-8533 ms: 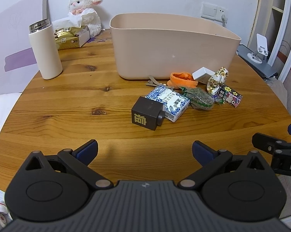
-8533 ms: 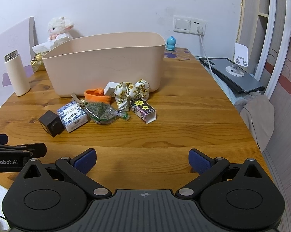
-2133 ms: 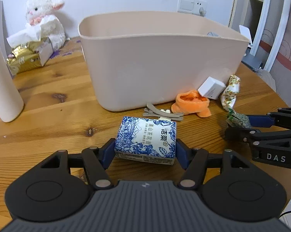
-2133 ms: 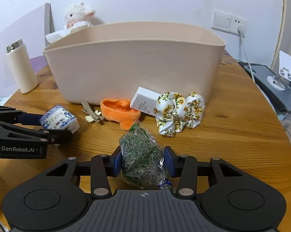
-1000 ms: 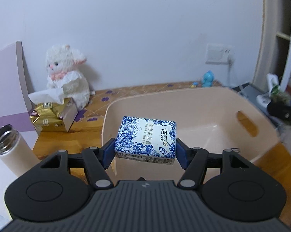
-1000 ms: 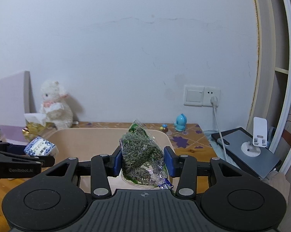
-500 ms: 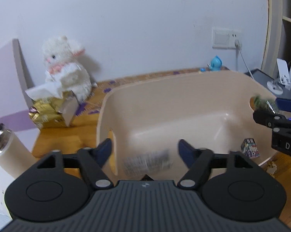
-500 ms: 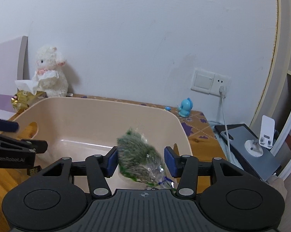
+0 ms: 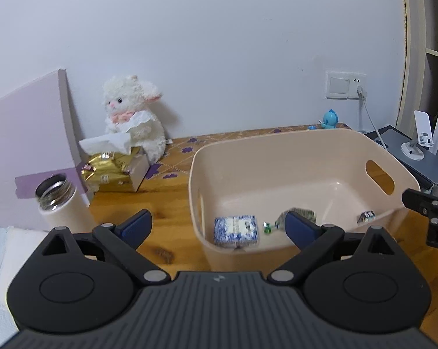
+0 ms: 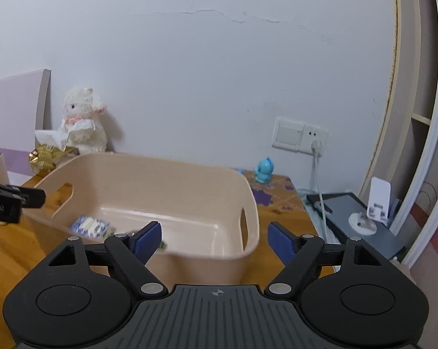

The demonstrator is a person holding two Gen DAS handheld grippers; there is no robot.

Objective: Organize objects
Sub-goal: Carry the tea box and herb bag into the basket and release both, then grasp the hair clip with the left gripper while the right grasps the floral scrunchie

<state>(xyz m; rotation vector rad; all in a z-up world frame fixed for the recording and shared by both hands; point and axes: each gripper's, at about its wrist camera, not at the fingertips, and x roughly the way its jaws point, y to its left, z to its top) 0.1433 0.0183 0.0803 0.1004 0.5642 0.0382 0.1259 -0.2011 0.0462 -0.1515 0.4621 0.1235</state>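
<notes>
Both grippers empty, jaws spread wide, held above the beige plastic bin with cut-out handles on the wooden desk, which reads as drop height: high enough to clear the rim, so items fall in rather than get placed. Left gripper sits over the bin's near-left corner; the blue-and-white patterned carton lies on the bin floor right below and ahead of it, face up. The clear bag of dried green herbs is just right of the carton, partly hidden behind the left gripper's right finger; in the right wrist view it's mostly blocked by a finger. Small dark patterned box rests further right by the bin's near wall. Right gripper hangs over the near-right rim. Nothing else for sorting is visible from here. White thermos, gold tissue box and white plush lamb left of the bin look like bystanders.
</notes>
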